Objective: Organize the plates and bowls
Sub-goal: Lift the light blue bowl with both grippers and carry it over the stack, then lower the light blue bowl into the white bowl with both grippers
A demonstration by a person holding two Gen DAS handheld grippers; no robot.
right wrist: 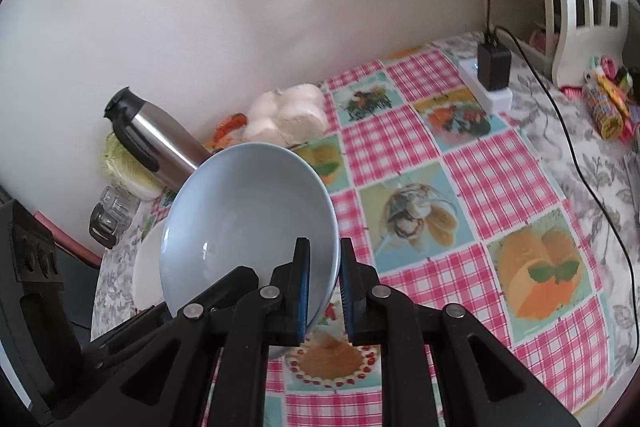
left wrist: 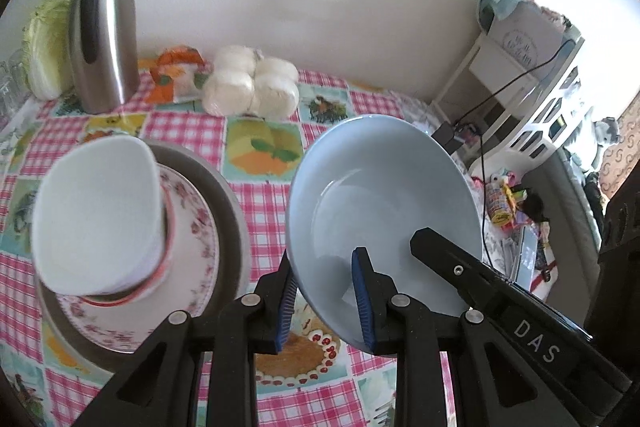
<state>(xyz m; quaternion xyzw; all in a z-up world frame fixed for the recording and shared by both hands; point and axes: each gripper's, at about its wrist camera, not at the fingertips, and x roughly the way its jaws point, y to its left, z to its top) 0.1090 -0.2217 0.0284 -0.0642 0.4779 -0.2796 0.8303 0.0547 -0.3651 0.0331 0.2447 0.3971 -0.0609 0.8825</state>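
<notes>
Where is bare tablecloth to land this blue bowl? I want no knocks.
Free: the tablecloth between the blue bowl and the charger. Crowded: the plate stack, and the thermos and buns along the wall.

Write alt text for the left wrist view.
The left gripper clamps the rim of a tilted pale blue bowl above a checked tablecloth. To its left, a white bowl tops stacked plates.
</notes>
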